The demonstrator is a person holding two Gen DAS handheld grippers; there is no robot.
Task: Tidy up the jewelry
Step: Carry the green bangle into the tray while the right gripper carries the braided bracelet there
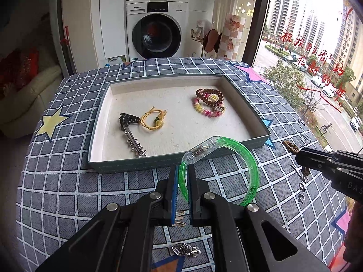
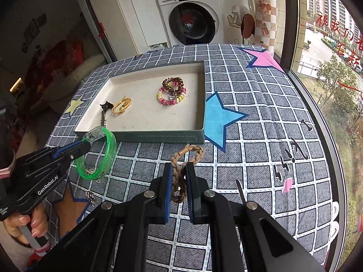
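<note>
A stiff, light translucent green plastic bangle [image 1: 229,172] is clamped by its band in the closed left gripper [image 1: 182,179]; a limp braided tan cord bracelet [image 2: 181,172] is pinched mid-length in the closed right gripper [image 2: 179,176]. Both are held near the shallow grey-green tray's [image 1: 136,165] front edge.

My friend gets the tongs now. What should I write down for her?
Left tongs: shut on the green bangle, held up near the tray's front wall.
Right tongs: shut on the braided cord bracelet, above the cloth.
Tray: already holds the coil hair ties, the yellow cord ring and the dark hair clip.
Left: put both held pieces in, then the silver charm lying on the cloth.
</note>
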